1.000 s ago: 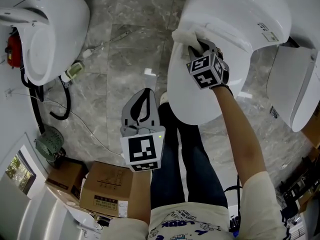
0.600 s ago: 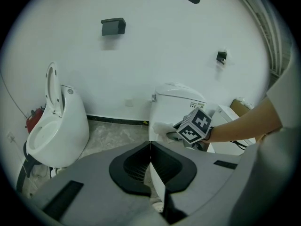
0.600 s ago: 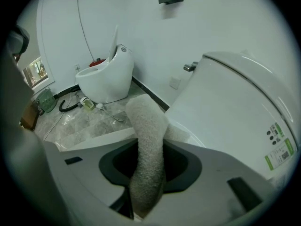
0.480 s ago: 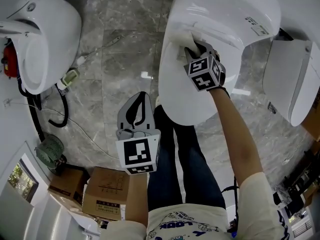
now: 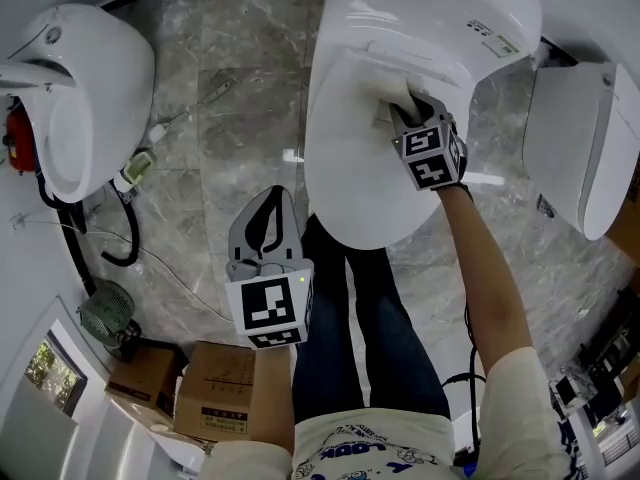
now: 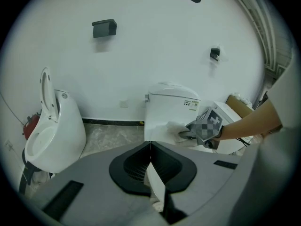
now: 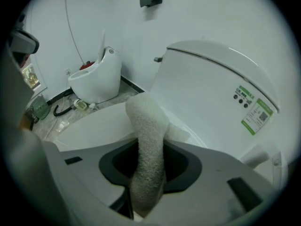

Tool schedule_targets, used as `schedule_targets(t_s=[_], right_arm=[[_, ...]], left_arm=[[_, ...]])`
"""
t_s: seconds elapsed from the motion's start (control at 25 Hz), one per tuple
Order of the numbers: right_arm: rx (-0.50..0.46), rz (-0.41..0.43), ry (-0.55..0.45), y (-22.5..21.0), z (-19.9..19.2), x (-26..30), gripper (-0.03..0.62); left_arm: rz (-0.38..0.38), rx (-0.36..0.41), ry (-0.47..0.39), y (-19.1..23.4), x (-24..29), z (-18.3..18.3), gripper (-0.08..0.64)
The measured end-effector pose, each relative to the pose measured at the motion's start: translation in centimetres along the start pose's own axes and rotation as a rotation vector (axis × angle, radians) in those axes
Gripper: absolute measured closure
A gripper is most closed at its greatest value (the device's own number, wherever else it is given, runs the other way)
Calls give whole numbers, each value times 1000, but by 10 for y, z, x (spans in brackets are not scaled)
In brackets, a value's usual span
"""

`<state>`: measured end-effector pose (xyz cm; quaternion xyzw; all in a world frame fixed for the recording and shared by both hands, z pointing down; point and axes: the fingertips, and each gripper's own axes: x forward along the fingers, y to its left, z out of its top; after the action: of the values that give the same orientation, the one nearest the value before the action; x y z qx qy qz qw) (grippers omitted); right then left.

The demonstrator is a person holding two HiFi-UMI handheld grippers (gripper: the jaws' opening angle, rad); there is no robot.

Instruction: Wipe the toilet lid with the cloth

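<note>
Right gripper (image 5: 402, 116) clamps the white cloth (image 5: 383, 90) against the toilet lid (image 5: 350, 183); left gripper (image 5: 272, 200) hangs aside, jaws together, empty.

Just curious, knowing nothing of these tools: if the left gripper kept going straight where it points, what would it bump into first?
Probably the glossy white toilet, near the left edge of its closed lid; the left gripper points about there, though depth is hard to judge.

The toilet lid (image 5: 350, 183) lies far centre. The cloth (image 5: 392, 96) rests on its far part, between the jaws of the right gripper (image 5: 405, 113). The left gripper (image 5: 272, 216) hangs nearer and left of the lid, over the floor (image 5: 235, 98). A second toilet (image 5: 95, 88) stands far left, a third toilet (image 5: 570, 158) right, and cardboard boxes (image 5: 215, 388) near left.
</note>
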<state>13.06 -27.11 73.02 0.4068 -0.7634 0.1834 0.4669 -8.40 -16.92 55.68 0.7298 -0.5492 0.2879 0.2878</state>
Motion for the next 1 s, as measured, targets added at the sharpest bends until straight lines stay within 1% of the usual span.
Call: schedule_targets(t_s=[0.32,0.6,0.84,1.0], right_arm=[[136,-54,23,-43,-54,-23,471],[240,-107,67,-78,-101,-40,471],[315,-144,101,-96,-131,-50,471],[372,-148,117,-100,-140,-54,471]], left_arm=[[-32,36,2,-32,1,2,555],[-50,60,2,-55,2,4,555],[-50,67,2,-61,1,3,555],[-52,66,5,-64,-1,0,555]])
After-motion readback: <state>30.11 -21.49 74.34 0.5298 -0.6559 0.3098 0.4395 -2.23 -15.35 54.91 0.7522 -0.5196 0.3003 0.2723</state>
